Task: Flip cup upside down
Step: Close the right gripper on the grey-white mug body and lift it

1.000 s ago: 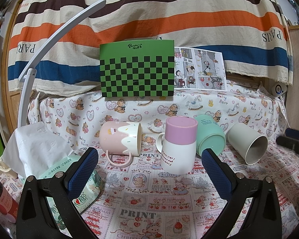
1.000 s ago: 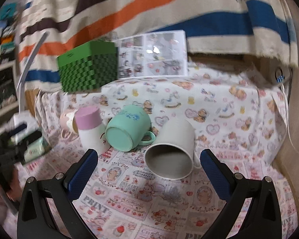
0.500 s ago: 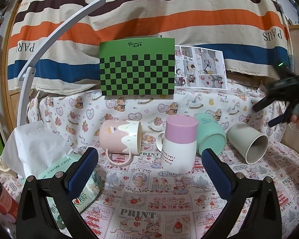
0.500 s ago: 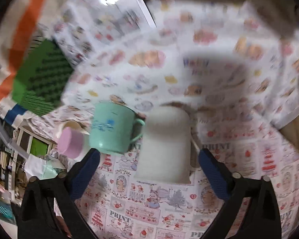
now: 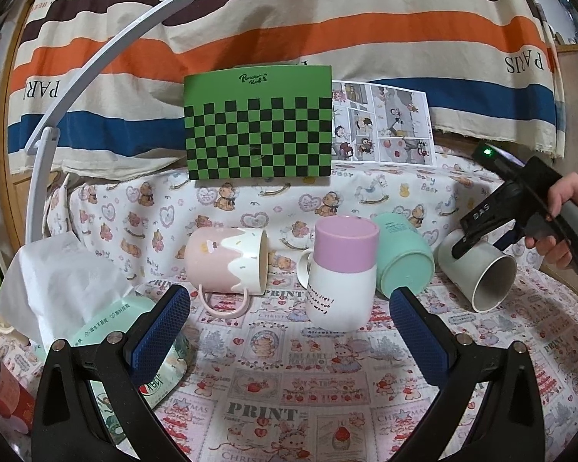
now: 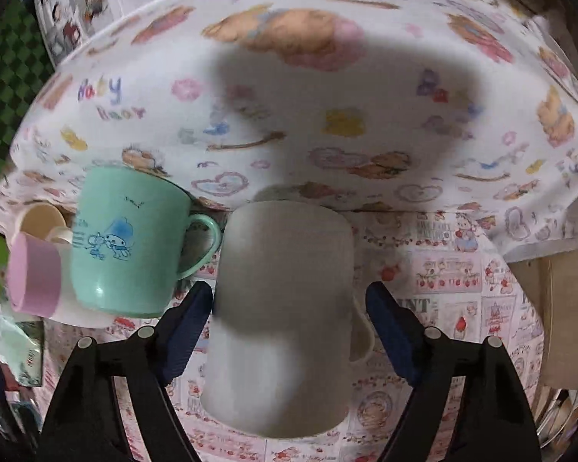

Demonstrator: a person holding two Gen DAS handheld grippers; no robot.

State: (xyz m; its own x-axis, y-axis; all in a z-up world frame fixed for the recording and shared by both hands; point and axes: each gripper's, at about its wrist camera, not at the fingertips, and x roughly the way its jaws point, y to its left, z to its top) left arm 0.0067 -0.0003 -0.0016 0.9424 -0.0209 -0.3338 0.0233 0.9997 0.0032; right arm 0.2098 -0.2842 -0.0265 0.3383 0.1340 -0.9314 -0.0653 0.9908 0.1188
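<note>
A grey-white cup (image 5: 481, 269) lies on its side at the right of the printed cloth, mouth toward the front. In the right wrist view the cup (image 6: 281, 308) fills the middle, seen from above. My right gripper (image 6: 289, 308) is open, its blue pads on either side of the cup body, the left pad close to it; it also shows in the left wrist view (image 5: 466, 242), coming down onto the cup. My left gripper (image 5: 285, 331) is open and empty, held low in front of the cups.
A mint cup (image 5: 402, 254) and a pink cup (image 5: 227, 261) lie on their sides. A purple-and-white cup (image 5: 343, 273) stands upside down between them. A green checkered box (image 5: 258, 127) stands behind. A tissue pack (image 5: 108, 319) and a white lamp arm (image 5: 77, 88) are at the left.
My right gripper has swung over and dropped onto the grey-white cup, its fingers now straddling it. The left gripper has not moved.
</note>
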